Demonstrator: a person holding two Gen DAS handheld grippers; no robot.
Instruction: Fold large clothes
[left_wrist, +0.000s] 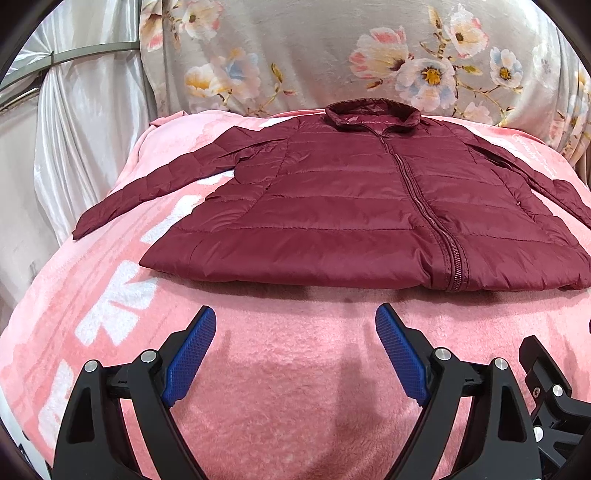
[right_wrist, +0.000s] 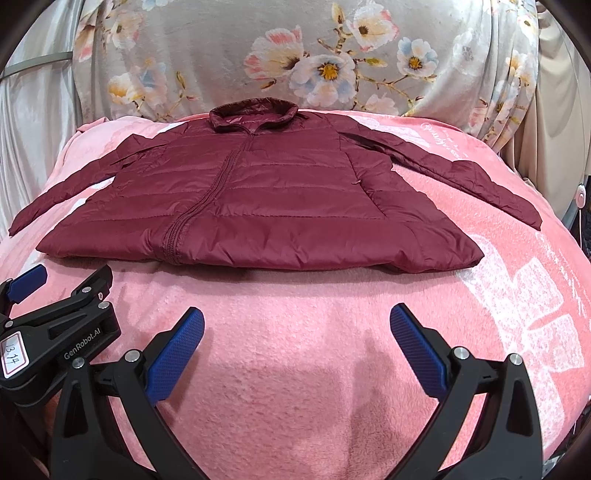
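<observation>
A dark red quilted jacket (left_wrist: 332, 206) lies flat on a pink blanket (left_wrist: 288, 369), front up, zipped, collar at the far side, both sleeves spread outward. It also shows in the right wrist view (right_wrist: 266, 199). My left gripper (left_wrist: 295, 321) is open and empty, hovering over the blanket just short of the jacket's hem. My right gripper (right_wrist: 297, 317) is open and empty, also just short of the hem. The left gripper's body (right_wrist: 55, 325) shows at the left of the right wrist view.
The pink blanket (right_wrist: 314, 369) with white lettering covers the work surface. A grey floral cloth (left_wrist: 332, 55) hangs behind it. White satin curtains (left_wrist: 81, 129) hang at the far left. A white cable (right_wrist: 581, 206) runs at the right edge.
</observation>
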